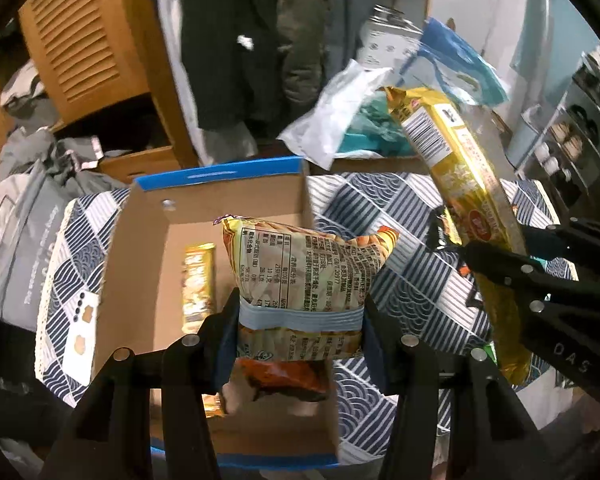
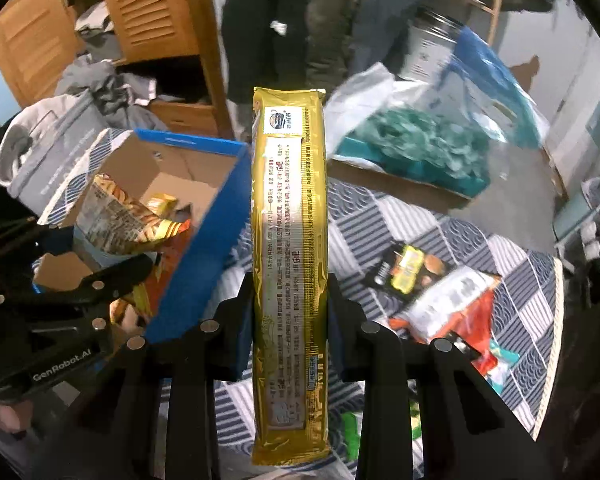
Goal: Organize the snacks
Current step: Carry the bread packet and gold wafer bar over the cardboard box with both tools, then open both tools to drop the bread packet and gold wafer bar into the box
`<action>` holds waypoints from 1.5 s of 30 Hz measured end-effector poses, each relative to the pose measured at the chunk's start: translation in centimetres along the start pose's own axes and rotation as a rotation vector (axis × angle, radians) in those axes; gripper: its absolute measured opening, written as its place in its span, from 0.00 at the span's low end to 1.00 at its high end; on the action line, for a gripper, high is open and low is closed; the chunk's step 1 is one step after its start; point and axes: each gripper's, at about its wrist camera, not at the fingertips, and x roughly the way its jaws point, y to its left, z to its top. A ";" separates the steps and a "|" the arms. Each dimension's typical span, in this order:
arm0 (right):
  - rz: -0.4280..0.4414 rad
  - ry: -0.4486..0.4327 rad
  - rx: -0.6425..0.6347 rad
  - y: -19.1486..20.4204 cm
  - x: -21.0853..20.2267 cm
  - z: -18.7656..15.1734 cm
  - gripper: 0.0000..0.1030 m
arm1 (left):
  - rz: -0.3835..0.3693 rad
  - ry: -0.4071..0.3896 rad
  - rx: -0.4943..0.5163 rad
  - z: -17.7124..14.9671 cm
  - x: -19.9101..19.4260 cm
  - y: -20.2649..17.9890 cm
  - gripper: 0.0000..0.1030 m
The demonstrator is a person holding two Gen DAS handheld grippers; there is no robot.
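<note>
Being held upright over the open cardboard box: a puffy snack bag, pale yellow with printed nutrition text and an orange lower part, a pale blue band running across its middle. Standing on end just to the right of the box's blue outer wall: a long gold biscuit pack, flat and narrow, barcode near its top end seen from the left wrist. Lying flat on the box floor: a small gold packet. Resting on the blue patterned cloth, well apart from the box: a dark snack packet and a white-and-red bag, touching each other.
</note>
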 end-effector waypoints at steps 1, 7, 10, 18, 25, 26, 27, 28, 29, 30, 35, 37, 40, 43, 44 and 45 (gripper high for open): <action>0.007 0.002 -0.006 0.5 0.2 0.2 0.29 | 0.002 0.000 -0.007 -0.1 0.0 0.5 0.53; 0.038 0.025 -0.056 4.0 1.5 1.7 0.29 | 0.034 -0.002 -0.076 -0.8 0.0 4.3 0.53; 0.061 0.033 -0.077 5.8 2.1 2.3 0.29 | 0.058 -0.007 -0.093 -1.2 0.0 5.8 0.53; 0.102 0.060 -0.117 9.9 3.9 3.8 0.29 | 0.097 0.015 -0.169 -2.4 1.1 9.6 0.53; 0.122 0.095 -0.128 12.4 5.8 4.5 0.29 | 0.126 0.035 -0.225 -3.3 1.7 12.2 0.53; 0.124 0.098 -0.127 12.6 6.0 4.6 0.29 | 0.126 0.037 -0.231 -3.4 1.8 12.5 0.53; 0.127 0.104 -0.125 12.8 6.2 4.6 0.29 | 0.125 0.038 -0.234 -3.5 1.8 12.6 0.53; 0.132 0.109 -0.123 12.9 6.4 4.6 0.29 | 0.125 0.041 -0.236 -3.6 1.9 12.7 0.53; 0.139 0.114 -0.121 13.0 6.6 4.6 0.29 | 0.125 0.043 -0.237 -3.6 1.9 12.8 0.53; 0.147 0.119 -0.118 13.1 6.8 4.6 0.29 | 0.124 0.045 -0.236 -3.6 2.0 12.8 0.53; 0.167 0.143 -0.090 13.1 7.7 4.7 0.30 | 0.137 0.075 -0.251 -3.6 2.4 13.0 0.56; 0.165 0.138 -0.082 13.0 7.7 4.9 0.30 | 0.146 0.081 -0.259 -3.7 2.5 13.2 0.60; 0.154 0.128 -0.080 12.9 7.3 5.0 0.38 | 0.158 0.072 -0.266 -3.6 2.3 13.2 0.72; 0.136 0.102 -0.084 12.9 6.7 4.9 0.61 | 0.145 0.069 -0.264 -3.5 2.0 12.9 0.76; 0.128 0.096 -0.088 12.8 6.5 5.0 0.61 | 0.139 0.071 -0.261 -3.5 1.9 12.8 0.78; 0.126 0.093 -0.091 12.8 6.4 5.0 0.61 | 0.138 0.073 -0.258 -3.4 1.9 12.6 0.78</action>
